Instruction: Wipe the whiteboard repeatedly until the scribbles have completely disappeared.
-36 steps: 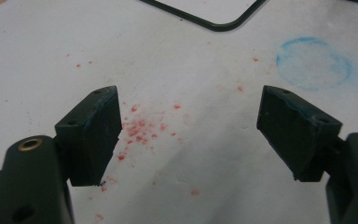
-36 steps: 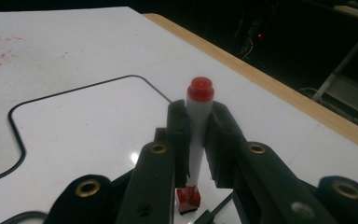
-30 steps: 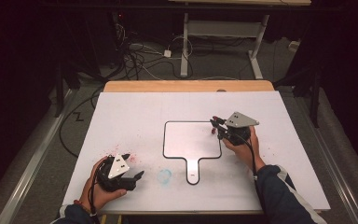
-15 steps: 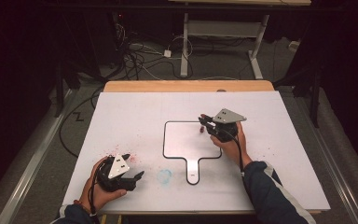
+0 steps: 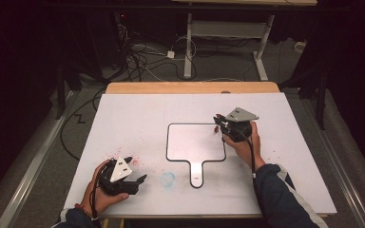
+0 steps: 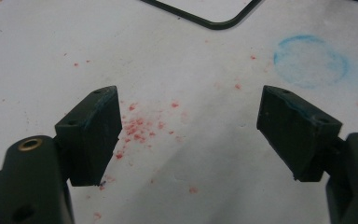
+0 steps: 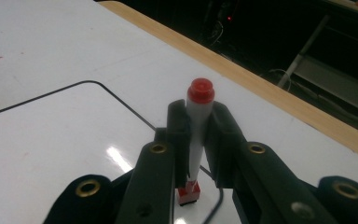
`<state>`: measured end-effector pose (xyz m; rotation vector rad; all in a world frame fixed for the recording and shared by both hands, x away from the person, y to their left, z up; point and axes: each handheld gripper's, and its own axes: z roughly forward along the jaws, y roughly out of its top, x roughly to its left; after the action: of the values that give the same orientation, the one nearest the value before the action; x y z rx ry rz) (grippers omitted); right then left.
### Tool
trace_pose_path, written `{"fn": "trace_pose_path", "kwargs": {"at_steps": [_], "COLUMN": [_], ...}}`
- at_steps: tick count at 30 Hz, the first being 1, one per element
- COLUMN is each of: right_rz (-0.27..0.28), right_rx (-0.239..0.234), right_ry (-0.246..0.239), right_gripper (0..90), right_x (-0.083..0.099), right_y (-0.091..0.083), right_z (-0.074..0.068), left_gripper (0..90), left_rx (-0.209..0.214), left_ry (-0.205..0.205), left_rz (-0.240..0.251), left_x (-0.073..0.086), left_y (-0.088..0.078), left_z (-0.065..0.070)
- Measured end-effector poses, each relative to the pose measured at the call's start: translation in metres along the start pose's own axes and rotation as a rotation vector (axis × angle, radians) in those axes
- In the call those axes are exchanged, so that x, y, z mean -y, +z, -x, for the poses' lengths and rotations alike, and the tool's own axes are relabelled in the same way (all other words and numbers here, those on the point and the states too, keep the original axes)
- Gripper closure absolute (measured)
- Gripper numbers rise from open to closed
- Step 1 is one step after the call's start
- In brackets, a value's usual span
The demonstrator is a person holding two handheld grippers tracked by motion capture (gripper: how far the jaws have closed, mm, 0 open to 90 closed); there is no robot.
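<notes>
My right gripper (image 5: 217,122) is at the upper right corner of a small white board (image 5: 195,142) with a black rim and a handle. It is shut on a white marker (image 7: 199,126) with a red cap, which stands upright between the jaws. The marker's red end (image 5: 216,127) shows just above the board's edge. My left gripper (image 5: 137,168) rests on the table near the front left, held by a hand. Its jaws stand wide open (image 6: 191,126) with nothing between them.
Red specks (image 6: 137,128) are scattered on the white table under the left gripper. A faint blue ring smudge (image 5: 167,179) lies left of the board's handle. The table's wooden far edge (image 5: 190,88) meets a dark floor with cables.
The right gripper carried the marker left over the board's corner, then came back right to nearly where it began. The left gripper stayed put.
</notes>
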<state>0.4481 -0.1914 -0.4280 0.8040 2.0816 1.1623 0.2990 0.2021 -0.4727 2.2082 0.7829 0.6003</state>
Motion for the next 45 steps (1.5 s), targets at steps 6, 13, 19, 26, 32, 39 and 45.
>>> {"fn": "trace_pose_path", "kwargs": {"at_steps": [6,13,19,26,32,39,45], "right_rz": [0.003,-0.031,-0.059,-0.079,-0.086,-0.046,-0.036], "right_rx": [-0.058,-0.124,-0.153,-0.175,-0.215,-0.21,-0.182], "right_ry": [0.048,0.052,0.04,0.035,0.032,0.043,0.058], "right_gripper": [81.5,81.5,81.5,81.5,81.4,81.3,81.3], "right_x": [0.005,0.005,0.007,0.009,0.009,0.004,0.004], "right_y": [-0.01,-0.026,-0.041,-0.052,-0.058,-0.066,-0.081], "right_z": [0.005,0.001,-0.002,-0.003,-0.011,-0.013,-0.008], "left_gripper": [21.0,21.0,21.0,21.0,21.0,21.0,21.0], "left_rx": [0.004,0.008,0.011,0.01,0.01,0.0,-0.015], "left_ry": [0.009,0.007,0.01,0.011,0.012,0.021,0.042], "left_rz": [-0.006,-0.002,-0.004,-0.004,-0.003,0.01,0.01], "left_x": [0.0,0.0,0.0,-0.001,-0.001,-0.002,-0.003], "left_y": [0.0,-0.001,0.0,0.0,-0.001,0.0,0.003], "left_z": [0.0,0.0,0.0,0.001,0.001,0.0,0.0]}}
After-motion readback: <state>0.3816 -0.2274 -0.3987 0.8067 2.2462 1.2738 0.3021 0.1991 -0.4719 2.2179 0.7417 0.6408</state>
